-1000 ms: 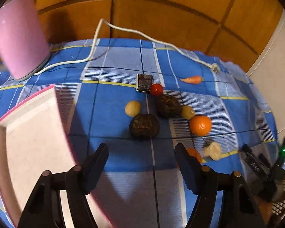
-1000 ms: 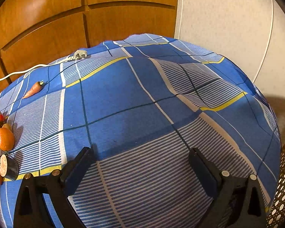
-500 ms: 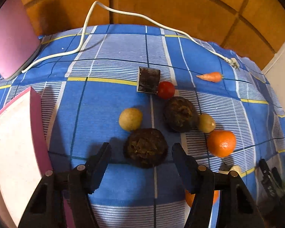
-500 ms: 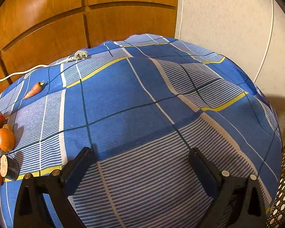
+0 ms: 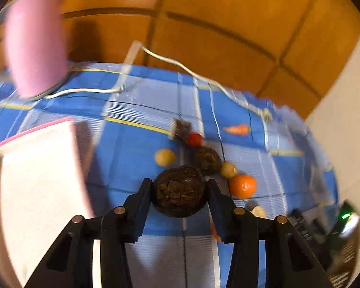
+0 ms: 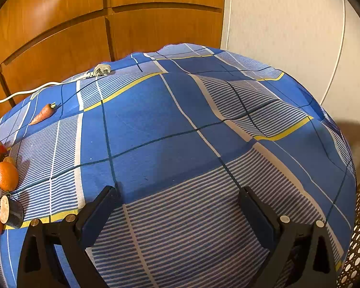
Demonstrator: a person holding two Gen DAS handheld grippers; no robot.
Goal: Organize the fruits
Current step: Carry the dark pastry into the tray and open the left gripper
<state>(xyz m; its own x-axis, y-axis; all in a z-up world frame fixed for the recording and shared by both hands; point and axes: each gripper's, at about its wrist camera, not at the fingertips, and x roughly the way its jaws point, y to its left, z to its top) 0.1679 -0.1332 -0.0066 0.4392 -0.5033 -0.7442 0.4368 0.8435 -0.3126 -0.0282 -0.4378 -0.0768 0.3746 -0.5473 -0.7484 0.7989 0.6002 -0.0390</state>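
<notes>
The left claw (image 5: 180, 192) is closing, pads against both sides of the dark round fruit (image 5: 180, 190). The tray (image 5: 36, 180) lies to its left; the right claw (image 6: 177, 206) gapes empty, far off

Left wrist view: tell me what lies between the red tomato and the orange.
In the left wrist view, between the red tomato and the orange lie a dark rough brown fruit and, beside the orange, a small yellowish fruit.
</notes>
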